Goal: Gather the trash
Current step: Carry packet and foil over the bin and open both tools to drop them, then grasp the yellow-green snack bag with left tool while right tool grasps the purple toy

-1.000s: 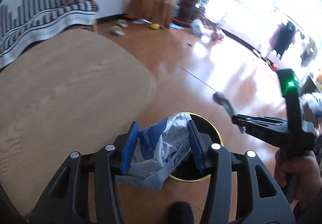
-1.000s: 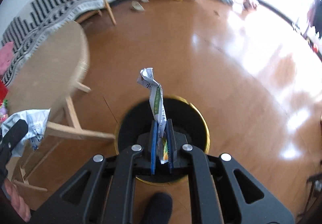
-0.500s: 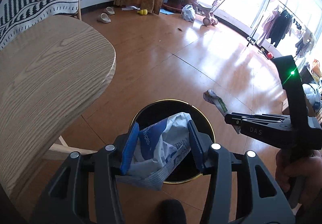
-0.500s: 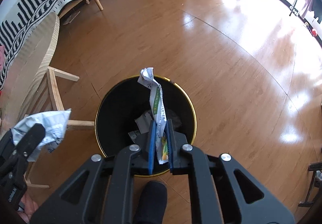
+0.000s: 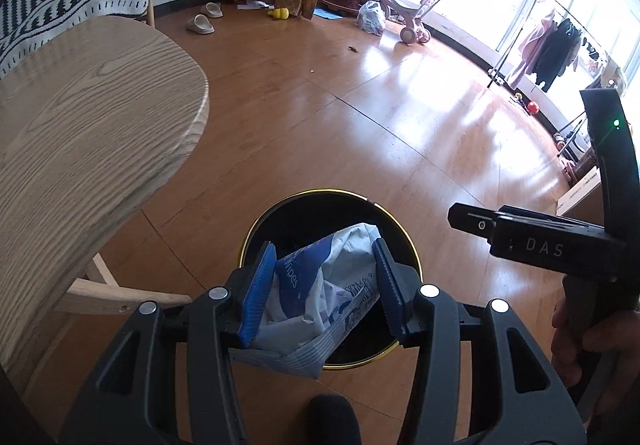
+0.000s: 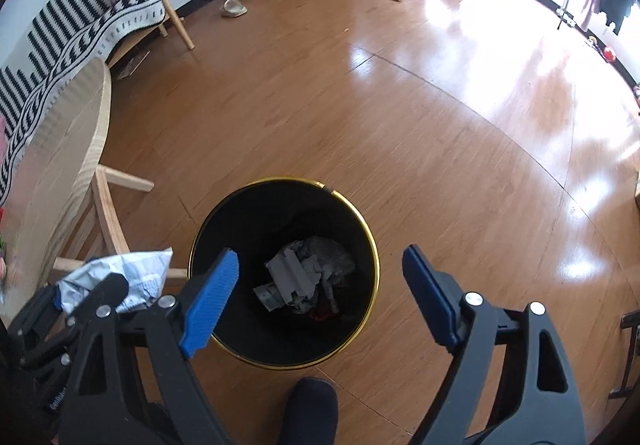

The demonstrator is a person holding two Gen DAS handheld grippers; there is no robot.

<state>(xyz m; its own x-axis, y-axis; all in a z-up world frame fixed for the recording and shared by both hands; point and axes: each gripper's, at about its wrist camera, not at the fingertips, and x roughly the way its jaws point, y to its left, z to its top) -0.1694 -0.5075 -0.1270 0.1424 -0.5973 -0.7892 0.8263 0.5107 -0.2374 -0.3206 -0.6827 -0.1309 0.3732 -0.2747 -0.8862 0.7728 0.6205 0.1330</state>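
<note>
Tabletop [image 5: 92,117] edge sits at my left; beside it my left gripper [image 5: 324,285] pinches a crumpled wipes packet [image 5: 320,289] above the black bin [image 6: 372,245] on the floor. It looks light, soft and crinkly, best held across its bunched middle. My right gripper [image 6: 320,293] hangs spread wide, empty, over the bin.

Bin [image 6: 362,229] on floor [image 6: 440,125], right of table [image 6: 60,149]; trash [image 6: 308,277] inside.

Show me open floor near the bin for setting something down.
Bare wood floor runs beyond and right of the black bin, up to the window side. Left is tight: table legs and the left gripper with its wipes packet.
</note>
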